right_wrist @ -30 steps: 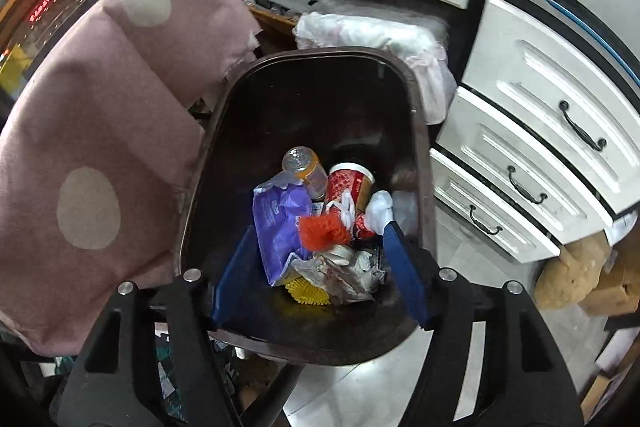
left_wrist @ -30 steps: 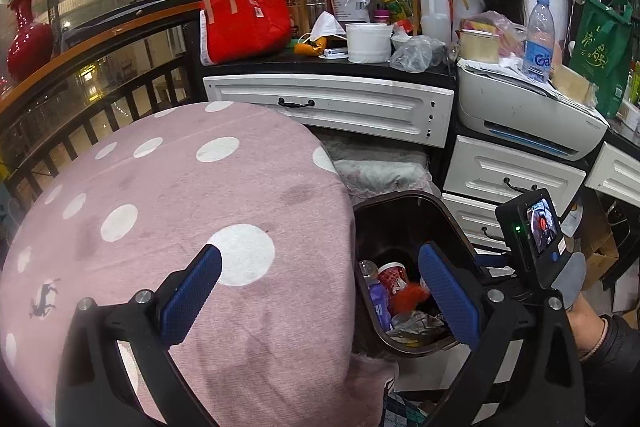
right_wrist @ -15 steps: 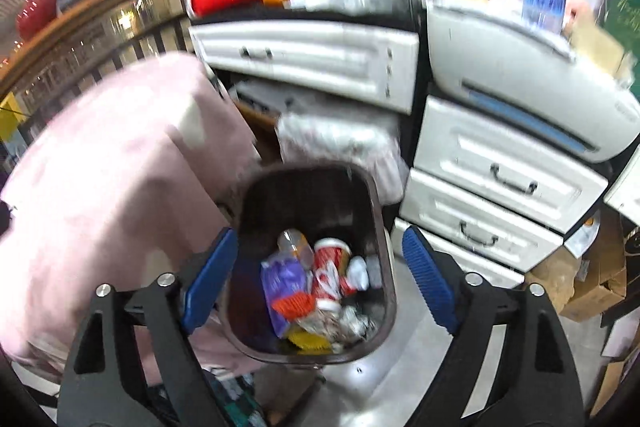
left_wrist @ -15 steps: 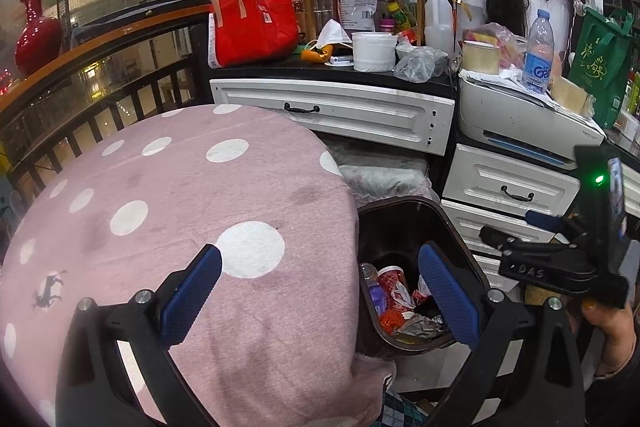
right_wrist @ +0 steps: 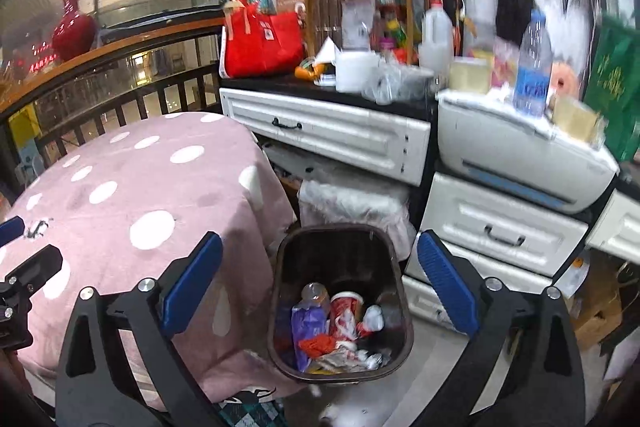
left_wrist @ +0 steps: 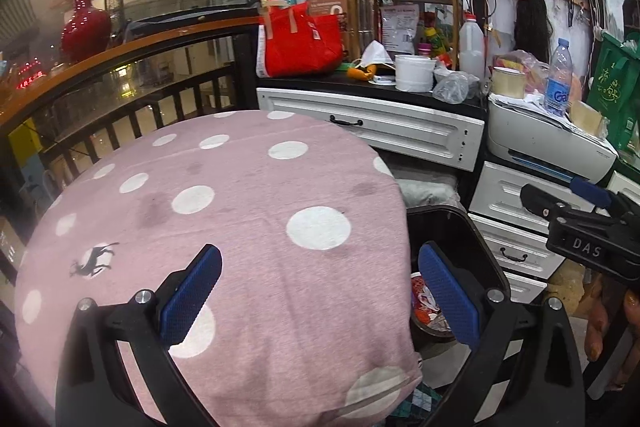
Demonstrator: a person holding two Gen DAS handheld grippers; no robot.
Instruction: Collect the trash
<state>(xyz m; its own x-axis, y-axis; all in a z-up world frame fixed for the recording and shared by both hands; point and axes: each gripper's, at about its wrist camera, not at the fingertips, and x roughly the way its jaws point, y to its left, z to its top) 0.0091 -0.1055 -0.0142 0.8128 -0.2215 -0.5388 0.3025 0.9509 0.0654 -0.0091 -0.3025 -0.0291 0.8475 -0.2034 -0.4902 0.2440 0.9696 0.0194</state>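
Observation:
A dark brown trash bin (right_wrist: 340,239) stands on the floor between the pink table and the white drawers. Inside lie a red paper cup (right_wrist: 345,309), a purple wrapper (right_wrist: 305,327), a bottle, an orange scrap and crumpled foil. My right gripper (right_wrist: 318,279) hovers high above the bin, its jaws still opening wide with nothing between them. My left gripper (left_wrist: 318,291) stands open and empty over the pink polka-dot tablecloth (left_wrist: 224,227). In the left wrist view the bin (left_wrist: 452,227) peeks out beside the table edge, and the right gripper (left_wrist: 588,223) shows at the right.
White drawers (right_wrist: 332,135) and a white printer (right_wrist: 516,151) stand behind the bin. The dark counter holds a red bag (left_wrist: 300,43), a white cup (left_wrist: 414,73), a jug and a water bottle (left_wrist: 558,83). A wooden railing (left_wrist: 120,47) runs at the left.
My right gripper rose up and back from inside the bin and its jaws spread wide. The left gripper shifted left over the tablecloth, so less of the bin shows.

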